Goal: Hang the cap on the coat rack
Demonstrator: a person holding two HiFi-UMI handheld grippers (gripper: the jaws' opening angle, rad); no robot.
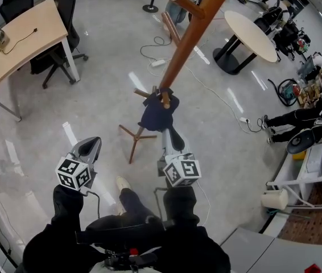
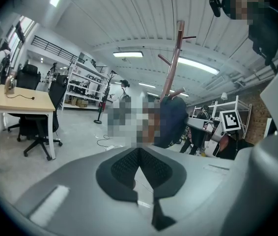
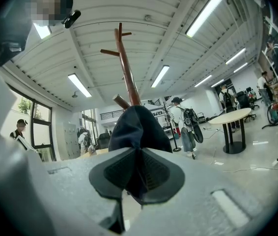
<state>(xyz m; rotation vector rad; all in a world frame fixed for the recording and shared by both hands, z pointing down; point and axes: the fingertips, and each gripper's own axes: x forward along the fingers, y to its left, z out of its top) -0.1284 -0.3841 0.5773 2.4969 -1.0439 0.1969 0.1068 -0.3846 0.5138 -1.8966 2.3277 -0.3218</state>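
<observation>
Fabric of the navy cap (image 3: 138, 127) was seen pinched between the jaws of the right gripper (image 3: 138, 154), which were closed on a fold of it with nothing but the cloth between the pads. At the centre of the head view the cap was held up against the brown wooden coat rack (image 1: 189, 36), whose pole ran from its splayed feet at mid-frame up to the top right. A short peg (image 1: 165, 99) was seen jutting out just over the cap's crown; whether the cap's weight was borne by that peg or only by the gripper could not be told. The right gripper was stretched out from the lower centre of the frame, its tip at the cap's lower edge.

The left gripper (image 1: 89, 147) was held apart from the rack at the lower left, and its jaws were drawn together with nothing between them, as shown in the left gripper view.

Further off, a wooden desk (image 1: 19, 38) and an office chair (image 1: 64, 16) were set at the upper left, a round table (image 1: 252, 33) at the upper right, and a cable (image 1: 155, 53) was trailed over the grey floor (image 1: 104, 78) behind the rack
</observation>
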